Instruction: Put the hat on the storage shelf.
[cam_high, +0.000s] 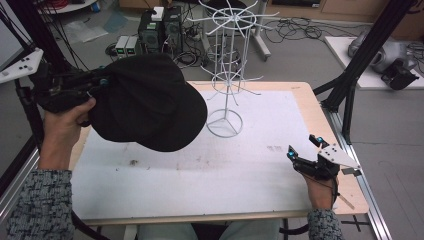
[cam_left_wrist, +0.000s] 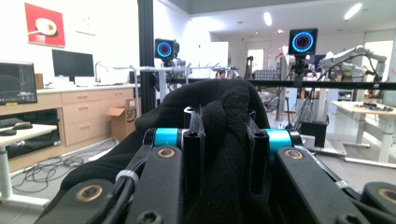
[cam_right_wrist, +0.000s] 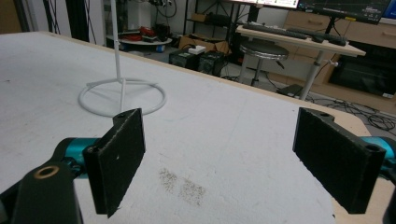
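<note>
Counter: the wide wooden counter (cam_high: 305, 95) under a white, faintly stained sheet carries the scene; its near left corner is hidden behind the cap and the left forearm, and its near edge is cut by the person's lap.
Cap: the black fabric baseball cap (cam_high: 145, 100) hangs in the air above the counter's left part, well off the surface, brim toward the middle of the counter. From above, only its top side shows; its inside cannot be seen. In the left gripper view a bunched fold of the black cloth (cam_left_wrist: 224, 135) covers the middle and hides the room low down.
Rack: the white wire display rack with spoke arms and a ring base (cam_high: 225, 122) stands upright on the counter's far middle, just beside the cap's brim; whether they touch cannot be told. The right gripper view cuts its pole off at the top.
Left hand-held gripper: the left hand-held gripper (cam_high: 97, 85) is clamped on the cap's rear edge, the cloth pinched between its jaws; its tips are buried in the fabric.
Right hand-held gripper: the right hand-held gripper (cam_high: 304, 147) sits low by the counter's right near corner, well apart from the cap, jaws spread wide around nothing.
</note>
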